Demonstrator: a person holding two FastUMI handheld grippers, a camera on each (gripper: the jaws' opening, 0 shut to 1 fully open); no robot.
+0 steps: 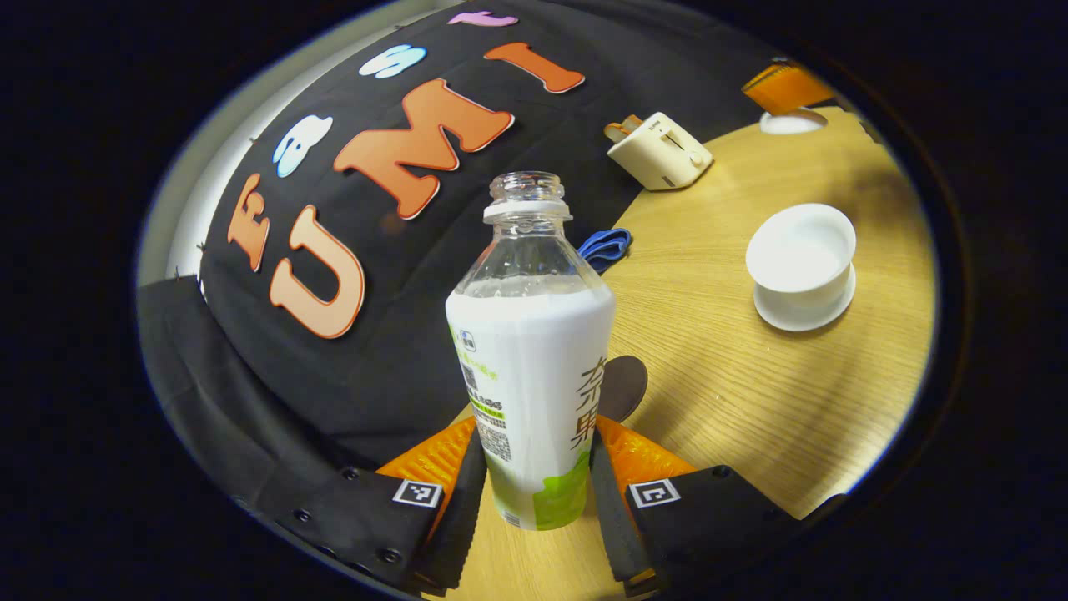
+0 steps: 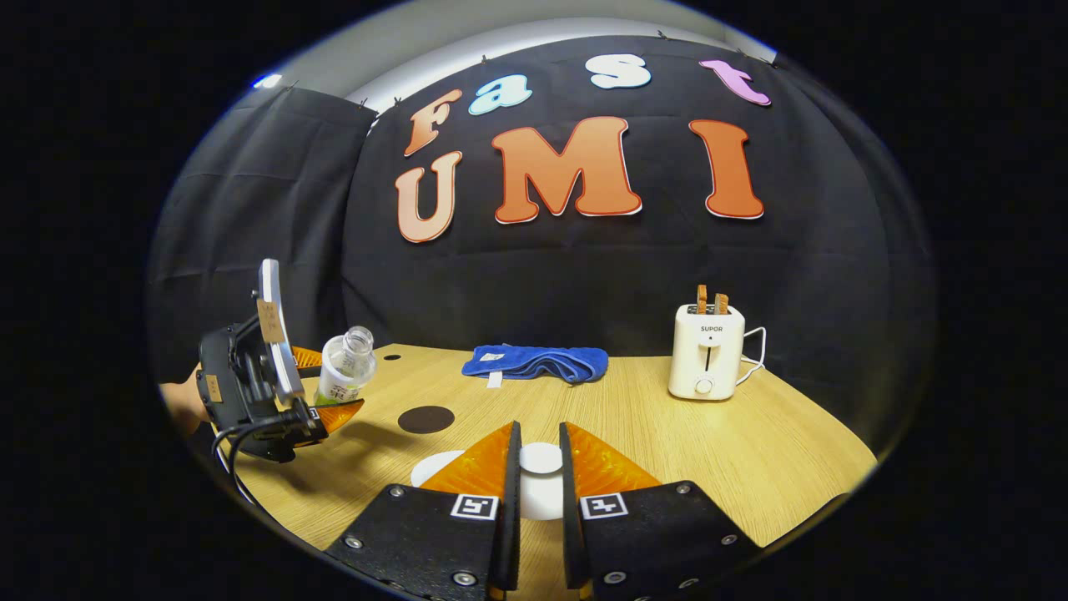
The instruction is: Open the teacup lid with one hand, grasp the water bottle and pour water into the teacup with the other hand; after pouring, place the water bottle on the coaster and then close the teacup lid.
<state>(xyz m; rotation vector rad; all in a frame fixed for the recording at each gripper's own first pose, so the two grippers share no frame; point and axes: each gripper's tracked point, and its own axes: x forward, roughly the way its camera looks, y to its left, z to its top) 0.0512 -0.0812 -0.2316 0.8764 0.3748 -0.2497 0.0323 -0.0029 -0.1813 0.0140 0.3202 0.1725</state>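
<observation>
Left gripper view: we record the left gripper (image 1: 538, 492) clamped on the uncapped water bottle (image 1: 531, 359), held tilted left of the open teacup (image 1: 801, 255), while the right gripper (image 2: 540, 467) pinches the teacup lid (image 2: 541, 458).

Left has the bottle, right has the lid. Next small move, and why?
Probably carry the bottle across to above the cup, staying upright until there. The left gripper is clamped on the uncapped bottle, the cup stands open off to the side, and the right gripper holds the lid clear. Whether water is in the cup, I cannot tell.
</observation>
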